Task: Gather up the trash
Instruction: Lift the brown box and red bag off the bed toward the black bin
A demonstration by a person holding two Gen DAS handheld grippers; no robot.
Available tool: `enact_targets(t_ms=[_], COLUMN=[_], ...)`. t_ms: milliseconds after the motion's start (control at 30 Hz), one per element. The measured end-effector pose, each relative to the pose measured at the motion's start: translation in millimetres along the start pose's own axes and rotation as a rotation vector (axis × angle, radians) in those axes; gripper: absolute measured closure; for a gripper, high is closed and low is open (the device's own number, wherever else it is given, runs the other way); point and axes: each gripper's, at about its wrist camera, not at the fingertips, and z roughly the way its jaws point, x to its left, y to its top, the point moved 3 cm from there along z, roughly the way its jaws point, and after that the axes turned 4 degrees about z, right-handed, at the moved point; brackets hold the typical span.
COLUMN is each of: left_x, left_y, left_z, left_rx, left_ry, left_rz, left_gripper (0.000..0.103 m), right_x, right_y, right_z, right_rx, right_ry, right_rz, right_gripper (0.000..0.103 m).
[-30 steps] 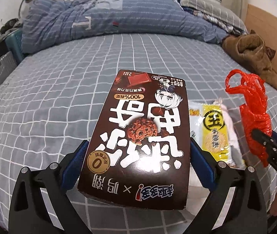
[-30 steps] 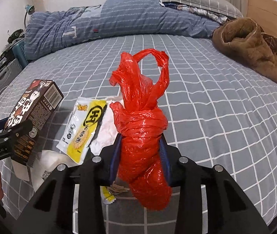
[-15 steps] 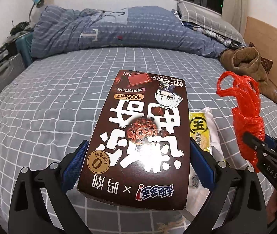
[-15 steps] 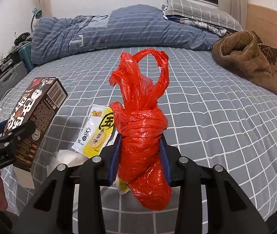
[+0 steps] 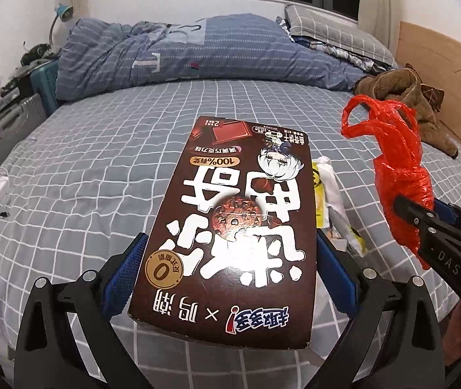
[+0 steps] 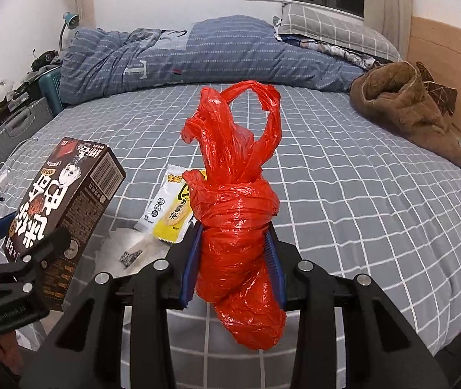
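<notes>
My left gripper (image 5: 230, 269) is clamped across the brown cookie box (image 5: 233, 214), its blue pads pressing both long sides; whether the box holds anything I cannot tell. My right gripper (image 6: 233, 259) is clamped on the knotted red plastic bag (image 6: 236, 227), contents hidden. Both are held above the checked bed sheet (image 6: 360, 194). A yellow snack wrapper (image 6: 168, 207) and white crumpled paper (image 6: 126, 246) lie on the sheet between them. Open sheet extends toward the blue duvet (image 6: 198, 55); a brown garment (image 6: 405, 107) lies at the right edge. Compared with a second ago, both loads sit higher and the window now shows.
</notes>
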Motion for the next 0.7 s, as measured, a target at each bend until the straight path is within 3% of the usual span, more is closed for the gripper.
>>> enact_targets(t_ms=[700], left_x=[-9], left_y=[-43], left_z=[-61], left_rx=[-0.001], left_ry=[-0.019], left_rz=[-0.052], left_gripper=[0.009], right_x=[2], right_y=[-33], right_z=[-63], right_rx=[-0.024], right_ry=[0.014], right_rz=[-0.002], right_gripper=[0.068])
